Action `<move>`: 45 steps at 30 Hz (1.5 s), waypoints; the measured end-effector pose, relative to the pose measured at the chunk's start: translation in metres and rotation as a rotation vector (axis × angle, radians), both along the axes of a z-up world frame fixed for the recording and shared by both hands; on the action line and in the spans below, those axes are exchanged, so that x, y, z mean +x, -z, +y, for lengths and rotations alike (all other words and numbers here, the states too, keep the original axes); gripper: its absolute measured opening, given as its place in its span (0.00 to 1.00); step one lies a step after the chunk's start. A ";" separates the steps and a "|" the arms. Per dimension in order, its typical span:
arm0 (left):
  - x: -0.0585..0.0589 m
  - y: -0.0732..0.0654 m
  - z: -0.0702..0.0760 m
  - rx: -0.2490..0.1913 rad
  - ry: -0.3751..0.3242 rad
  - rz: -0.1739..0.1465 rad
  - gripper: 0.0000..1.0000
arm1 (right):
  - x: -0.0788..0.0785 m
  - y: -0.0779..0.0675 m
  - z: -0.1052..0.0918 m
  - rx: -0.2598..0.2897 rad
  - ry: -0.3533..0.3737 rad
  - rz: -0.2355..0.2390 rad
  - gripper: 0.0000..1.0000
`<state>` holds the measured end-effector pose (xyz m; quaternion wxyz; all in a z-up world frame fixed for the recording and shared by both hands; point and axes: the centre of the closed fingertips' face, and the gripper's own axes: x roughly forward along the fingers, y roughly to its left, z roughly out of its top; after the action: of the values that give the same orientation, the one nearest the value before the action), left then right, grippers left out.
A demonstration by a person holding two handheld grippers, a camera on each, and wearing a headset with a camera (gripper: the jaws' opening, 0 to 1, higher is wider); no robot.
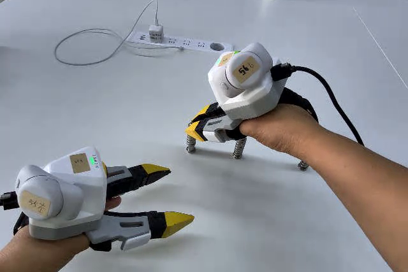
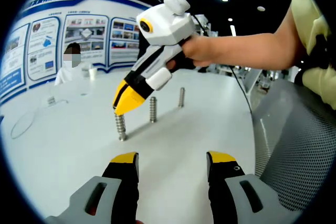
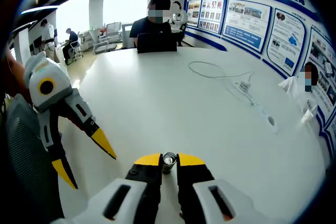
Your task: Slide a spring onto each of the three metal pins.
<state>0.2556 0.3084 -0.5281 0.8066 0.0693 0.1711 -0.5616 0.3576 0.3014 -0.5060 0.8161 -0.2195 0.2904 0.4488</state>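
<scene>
Right gripper (image 1: 195, 130) pitched tips-down, hand clasped over its body. Jaws nearly closed on a spring (image 3: 169, 159) between its tips, probably gripping. Left gripper (image 1: 169, 195) level, jaws spread, holding nothing.

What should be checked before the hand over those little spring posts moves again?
1. Left gripper free: ok, open, nothing between the jaws.
2. Right gripper lined up on nearest pin: ok, the pin's top sits between its tips.
3. Firm hold on that pin's spring: cannot tell.
4. Middle pin carries coils: ok.
5. Far pin carries a spring: cannot tell, too small.
6. All three pins upright on the table: ok.
</scene>
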 end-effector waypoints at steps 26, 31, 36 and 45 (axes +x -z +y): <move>0.000 0.000 0.001 0.002 -0.001 0.003 0.53 | 0.004 0.017 -0.002 -0.011 0.002 0.024 0.12; 0.000 0.000 0.002 0.003 -0.002 0.003 0.53 | 0.004 0.018 -0.003 -0.013 0.004 0.026 0.12; 0.000 0.000 0.002 0.003 -0.003 0.002 0.53 | 0.003 0.016 -0.002 -0.006 0.006 0.019 0.14; 0.001 0.000 0.001 0.002 -0.004 0.002 0.53 | 0.001 0.014 -0.005 0.006 0.016 0.012 0.16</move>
<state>0.2562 0.3099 -0.5278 0.8075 0.0692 0.1725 -0.5598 0.3589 0.2961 -0.5198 0.8186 -0.2121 0.2959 0.4443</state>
